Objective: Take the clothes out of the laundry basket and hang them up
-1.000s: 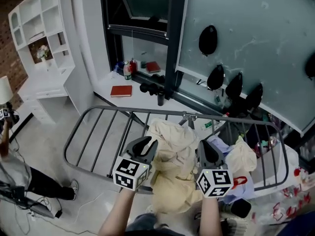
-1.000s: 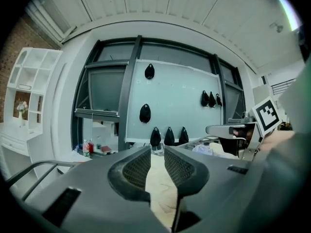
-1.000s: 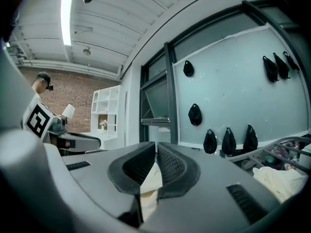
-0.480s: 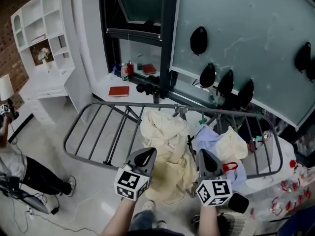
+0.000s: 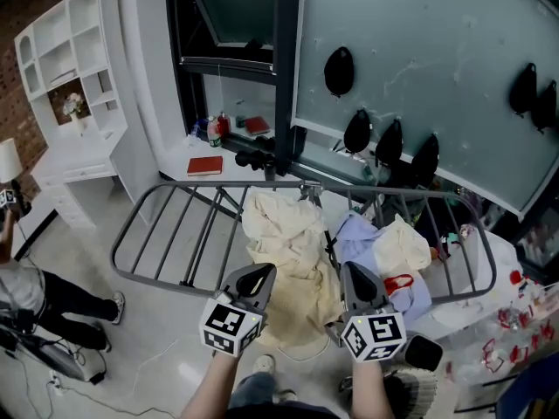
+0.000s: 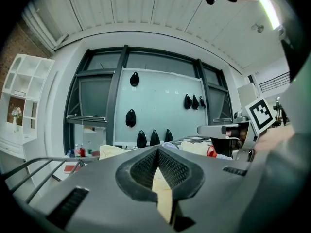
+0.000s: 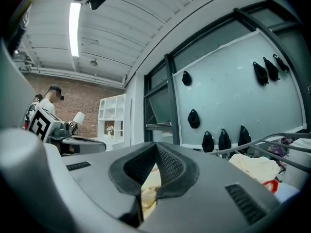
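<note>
white shelf unit (image 5: 63, 77), brick wall (image 5: 10, 103)

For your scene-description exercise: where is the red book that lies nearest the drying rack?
In the head view, upper left: the red book lies on the white ledge below the window, just beyond the drying rack, near the bottles.

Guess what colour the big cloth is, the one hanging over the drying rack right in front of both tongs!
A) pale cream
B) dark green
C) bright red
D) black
A: the big cloth draped over the grey drying rack is pale cream.
</note>
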